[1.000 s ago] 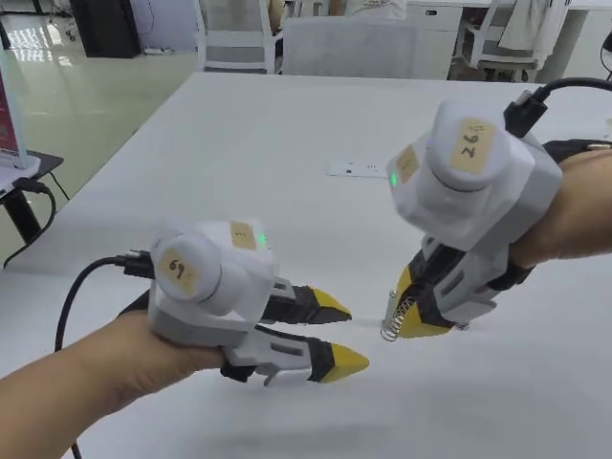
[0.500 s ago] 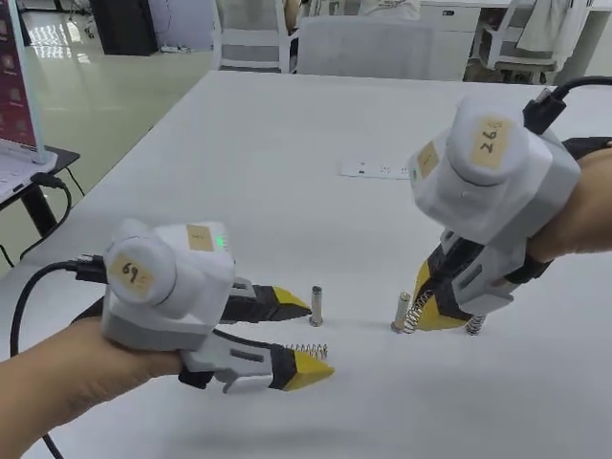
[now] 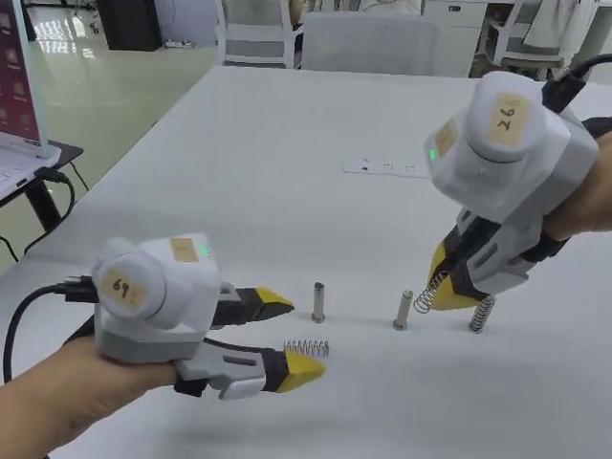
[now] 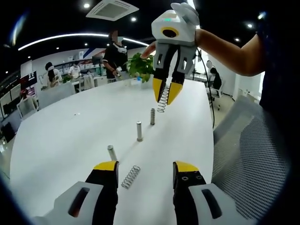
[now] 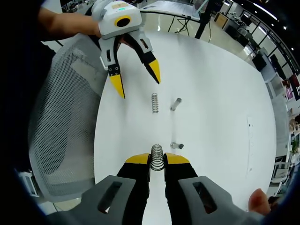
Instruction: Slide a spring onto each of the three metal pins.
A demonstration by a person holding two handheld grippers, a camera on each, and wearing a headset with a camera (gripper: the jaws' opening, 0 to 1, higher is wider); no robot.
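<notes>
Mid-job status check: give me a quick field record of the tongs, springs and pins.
Left tongs: open, straddling loose silver coil spring lying on white table
Right tongs: shut on second silver coil spring
Bare metal pins: head view's left one, middle one
Sprung metal pin: right one, spring on it
Remaining: two pins

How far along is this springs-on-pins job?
Done: one coiled metal spring is already threaded on the end pin. In hand: the right gripper pinches a second spring beside the bare middle metal pin. Left: a third spring lies loose by the open left gripper, near another bare pin.
</notes>
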